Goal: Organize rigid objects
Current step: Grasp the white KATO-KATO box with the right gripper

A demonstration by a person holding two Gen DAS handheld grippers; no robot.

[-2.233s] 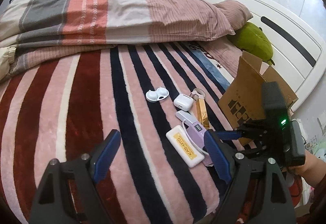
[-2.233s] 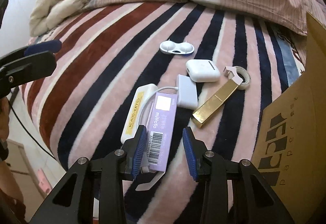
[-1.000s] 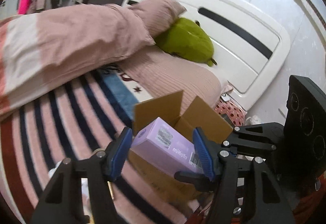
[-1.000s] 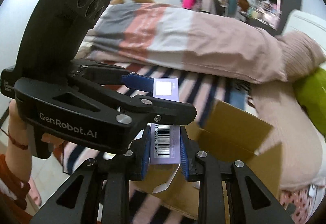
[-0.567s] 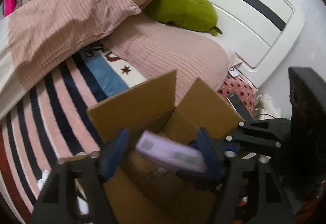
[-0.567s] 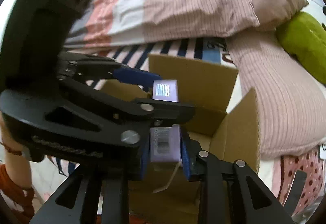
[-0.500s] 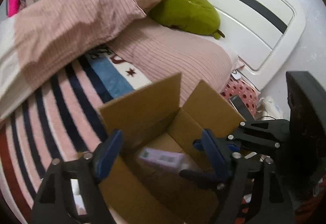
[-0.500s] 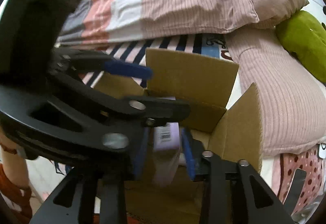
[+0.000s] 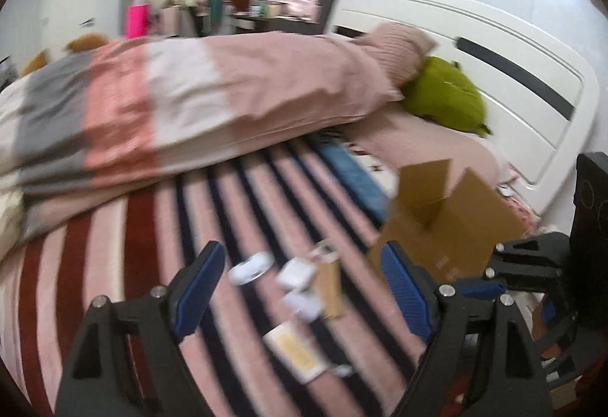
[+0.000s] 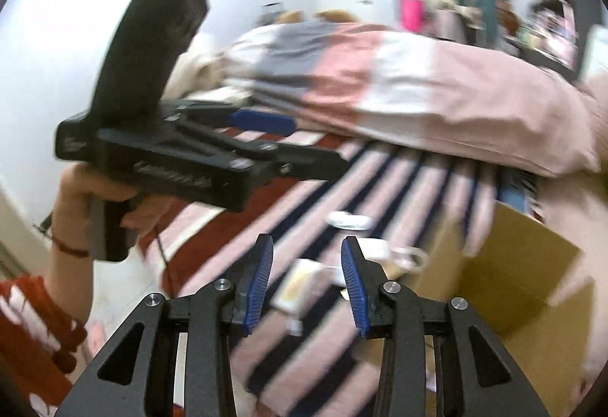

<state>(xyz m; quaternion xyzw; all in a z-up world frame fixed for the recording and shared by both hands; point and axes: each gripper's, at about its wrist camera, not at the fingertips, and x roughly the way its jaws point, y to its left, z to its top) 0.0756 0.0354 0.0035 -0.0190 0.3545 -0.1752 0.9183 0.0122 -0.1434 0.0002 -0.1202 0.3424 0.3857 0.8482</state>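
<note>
A: Left wrist view first. What does the left gripper [image 9: 300, 293] show?

B: Blue-padded jaws spread wide, nothing between them. Ahead and between the fingers, on the pink, dark-blue and maroon striped blanket [image 9: 114, 265], lie the small items, all blurred: a white oval two-cup case [image 9: 251, 267] farthest out, a white rounded earbud-style case [image 9: 296, 274] nearer, a gold flat bar [image 9: 330, 288] just right of it, and a white flat box with a yellow label [image 9: 294, 350] closest to the claw.

A: The container?

B: Open brown cardboard box [image 9: 444, 223] sits ahead and to the right, beyond the right finger, flaps up. The right gripper's black body shows at the far right edge, past the box.

A: Right wrist view?

B: Right gripper [image 10: 307, 286] has its jaws apart, empty. The same blurred items lie beyond the fingertips; the yellow-labelled box [image 10: 300, 284] shows in the gap. The cardboard box [image 10: 513, 276] is to the right of the right finger, close by. The left gripper [image 10: 300, 139] is held up and to the left, in a hand [image 10: 102, 204] with a red wrist cord.

A: Behind everything?

B: A folded grey, salmon and white quilt [image 10: 380, 79] across the bed.
</note>
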